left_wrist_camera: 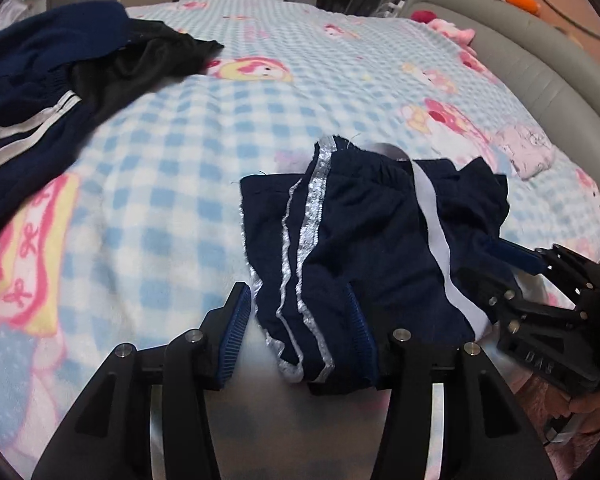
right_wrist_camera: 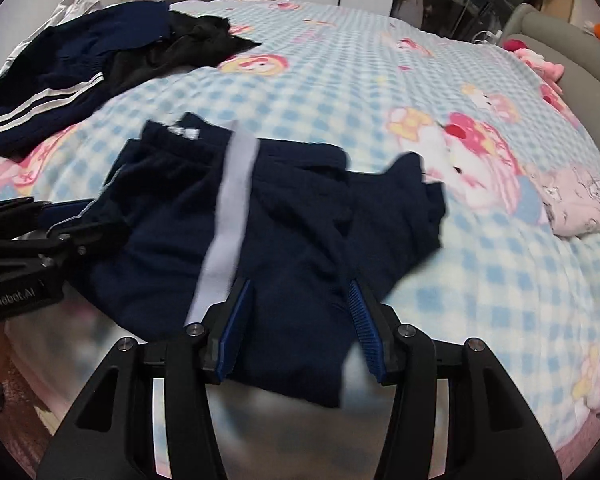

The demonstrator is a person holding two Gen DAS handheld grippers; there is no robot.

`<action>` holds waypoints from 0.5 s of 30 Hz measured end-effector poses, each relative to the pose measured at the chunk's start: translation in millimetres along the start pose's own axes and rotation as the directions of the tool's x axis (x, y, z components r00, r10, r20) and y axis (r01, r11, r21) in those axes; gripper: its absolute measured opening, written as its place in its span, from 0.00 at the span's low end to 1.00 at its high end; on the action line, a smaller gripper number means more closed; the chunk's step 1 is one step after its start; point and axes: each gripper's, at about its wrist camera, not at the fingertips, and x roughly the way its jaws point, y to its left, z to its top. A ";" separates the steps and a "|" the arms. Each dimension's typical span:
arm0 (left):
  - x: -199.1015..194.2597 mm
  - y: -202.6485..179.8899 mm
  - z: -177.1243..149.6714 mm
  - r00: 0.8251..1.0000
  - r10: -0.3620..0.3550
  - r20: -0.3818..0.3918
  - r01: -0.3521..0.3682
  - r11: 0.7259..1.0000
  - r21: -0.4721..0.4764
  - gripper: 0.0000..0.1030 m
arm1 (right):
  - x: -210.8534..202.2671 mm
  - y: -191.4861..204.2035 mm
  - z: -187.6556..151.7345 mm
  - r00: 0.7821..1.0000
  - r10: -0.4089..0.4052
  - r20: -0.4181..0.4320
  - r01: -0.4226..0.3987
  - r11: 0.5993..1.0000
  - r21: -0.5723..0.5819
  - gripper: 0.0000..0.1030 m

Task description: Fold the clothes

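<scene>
1. The scene is a bedroom, and the work lies on a bed spread with a blue-and-white checked blanket printed with pink cartoon figures.
2. Nearest, at the bed's front edge, the left claw stands part-way open around a bunched, silver-trimmed end of the navy shorts. Its left pad looks clear of the cloth, and the right pad lies against it.
3. Just right of it, the right claw is also part-way open, its pads straddling a fold of the same shorts. I cannot tell whether they pinch the cloth or only rest on it.
4. The shorts lie crumpled across the near middle of the bed, navy, with a broad white side stripe and glittery silver piping. The far right corner is flipped up and the near hem droops over the bed edge.
5. Risks, as I judge them: with neither claw clearly closed, the fabric may slip out on any lift. Bunched layers could be caught unevenly and give a crooked fold. The overhanging hem may slide the garment off the bed.
6. Farther right lies a small pale pink garment.
7. Far left sits a heap of dark clothes with white stripes, waiting.
</scene>
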 end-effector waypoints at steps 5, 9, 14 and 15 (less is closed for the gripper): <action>-20.0 9.7 -2.0 0.995 -0.066 0.070 0.070 0.996 -0.055 0.48 | -22.4 -36.1 5.6 0.999 0.024 0.036 -0.028 0.993 0.118 0.51; -23.3 -0.3 -3.6 0.992 -0.082 0.096 0.084 0.996 -0.015 0.48 | -31.6 -23.2 8.2 0.985 0.168 0.040 -0.171 0.982 0.083 0.52; -4.8 -13.1 -7.1 0.999 -0.027 0.030 0.026 0.999 0.033 0.48 | -8.8 23.5 4.3 0.978 0.202 -0.050 -0.205 0.977 -0.058 0.53; -3.8 -13.7 -7.7 0.999 -0.024 0.026 0.023 0.999 0.038 0.49 | -2.8 28.6 3.5 0.985 0.163 -0.056 -0.167 0.982 -0.087 0.51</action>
